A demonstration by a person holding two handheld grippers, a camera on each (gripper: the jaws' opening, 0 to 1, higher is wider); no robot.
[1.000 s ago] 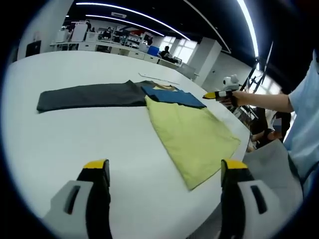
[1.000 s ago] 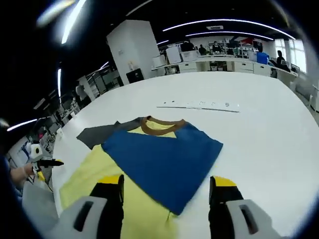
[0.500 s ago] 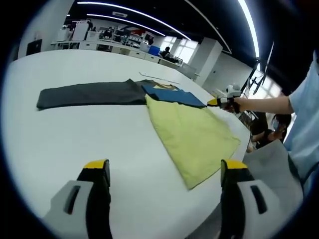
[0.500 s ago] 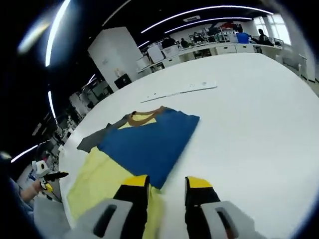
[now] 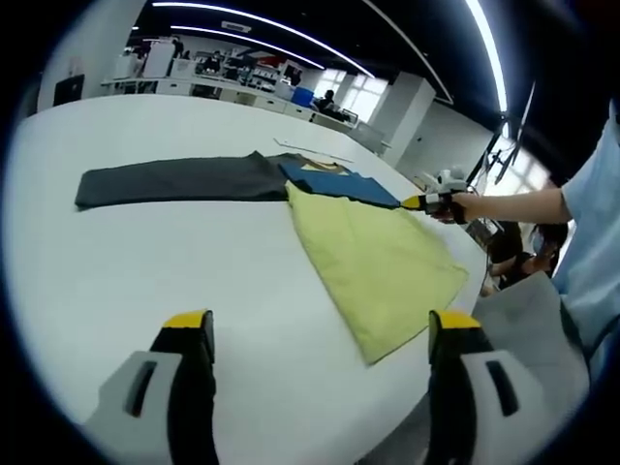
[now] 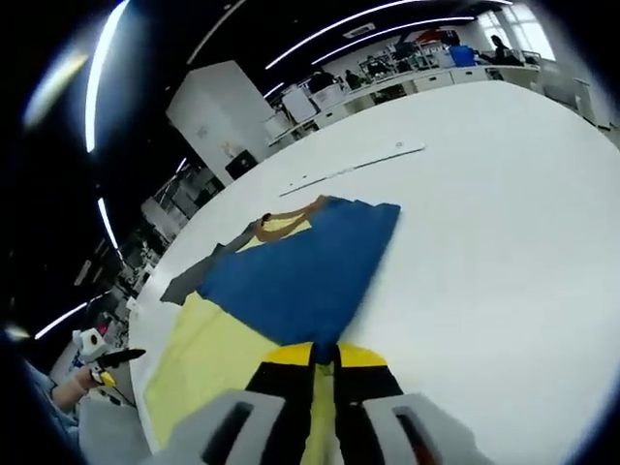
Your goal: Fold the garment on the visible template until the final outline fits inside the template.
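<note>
A garment lies flat on the white table (image 5: 145, 271): yellow body (image 5: 373, 257), a blue sleeve (image 5: 339, 184) folded over its top, and a dark grey sleeve (image 5: 174, 181) stretched out to the left. My left gripper (image 5: 320, 325) hovers open over bare table, well short of the cloth. In the right gripper view the blue sleeve (image 6: 300, 271) tapers to a corner that sits between the jaws of my right gripper (image 6: 324, 355), which is shut on it. The brown collar (image 6: 286, 221) and yellow body (image 6: 208, 358) lie beside it. From the left gripper view, the right gripper (image 5: 418, 201) touches the sleeve's right corner.
A thin white strip (image 6: 354, 167) lies on the table beyond the collar. The table's rounded edge runs close to the yellow hem (image 5: 426, 320). A person's pale blue sleeve (image 5: 591, 223) is at the right. Desks and people stand far behind.
My right gripper has moved down to the blue sleeve's near corner and its jaws have gone from wide open to shut on it. The left gripper has stayed open and nearly still.
</note>
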